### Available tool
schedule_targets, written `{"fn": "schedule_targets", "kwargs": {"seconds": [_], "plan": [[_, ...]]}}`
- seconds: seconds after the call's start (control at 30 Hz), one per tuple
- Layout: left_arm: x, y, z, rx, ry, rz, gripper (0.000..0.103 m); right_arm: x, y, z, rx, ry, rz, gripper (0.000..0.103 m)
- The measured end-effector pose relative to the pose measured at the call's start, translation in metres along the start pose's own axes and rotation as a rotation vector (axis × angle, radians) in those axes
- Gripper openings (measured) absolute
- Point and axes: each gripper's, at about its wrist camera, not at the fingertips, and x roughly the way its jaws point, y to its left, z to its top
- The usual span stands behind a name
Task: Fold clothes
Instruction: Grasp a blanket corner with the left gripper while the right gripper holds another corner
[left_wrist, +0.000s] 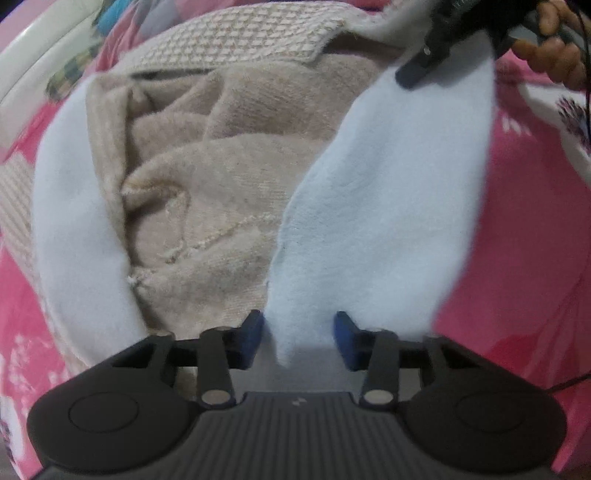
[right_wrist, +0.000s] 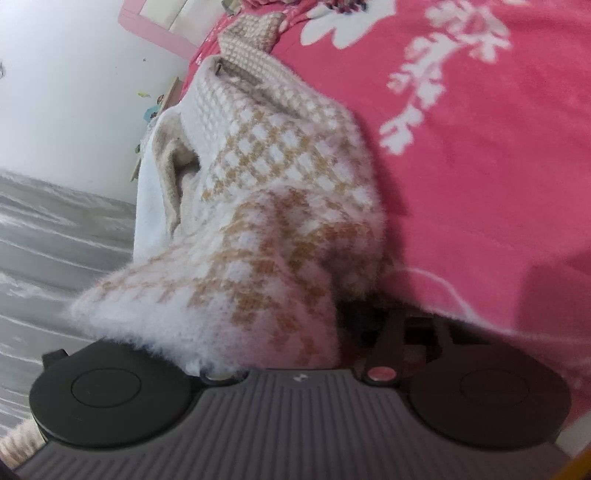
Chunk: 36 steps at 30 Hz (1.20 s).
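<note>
Blue-padded fingers (left_wrist: 345, 341) of the left gripper (left_wrist: 299, 338) stood apart, a pale blue fleece flap (left_wrist: 388, 206) hanging loose between them, unpinched. Beyond lay the beige garment (left_wrist: 221, 192) with its checked knit side (left_wrist: 255, 35), heaped on the pink floral bedspread (right_wrist: 480, 177). That knit (right_wrist: 266, 236) draped over the right gripper (left_wrist: 424, 66), hiding its jaws; whether they clamped it, I couldn't tell.

White wall (right_wrist: 74, 92), grey floor (right_wrist: 55, 240)
</note>
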Motion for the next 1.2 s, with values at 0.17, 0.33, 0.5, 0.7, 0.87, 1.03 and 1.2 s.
{"fn": "schedule_targets", "kwargs": {"seconds": [0.17,0.33,0.5,0.7,0.87,1.03,1.2], "plan": [[-0.011,0.011,0.007,-0.171,-0.005,-0.032,0.012,-0.016,0.067,0.016,-0.33,-0.107,-0.035,0.004],[-0.062,0.011,0.026,-0.297,-0.137,-0.17,0.0,-0.067,0.149,0.038,-0.663,-0.3,-0.007,0.004],[-0.128,-0.03,0.049,-0.206,-0.278,-0.242,0.0,-0.126,0.219,0.07,-0.79,-0.445,0.066,0.003],[-0.219,-0.039,0.046,-0.185,-0.458,-0.109,0.015,-0.2,0.268,0.07,-0.861,-0.551,0.15,0.003],[-0.291,-0.037,0.036,-0.096,-0.641,0.198,0.059,-0.249,0.262,0.049,-0.933,-0.533,0.24,0.003],[-0.309,-0.049,0.057,0.01,-0.741,0.121,0.072,-0.279,0.253,0.029,-1.094,-0.385,0.272,0.003],[-0.28,-0.08,0.086,0.197,-0.742,-0.048,0.072,-0.279,0.237,0.007,-1.221,-0.157,0.202,0.003]]}}
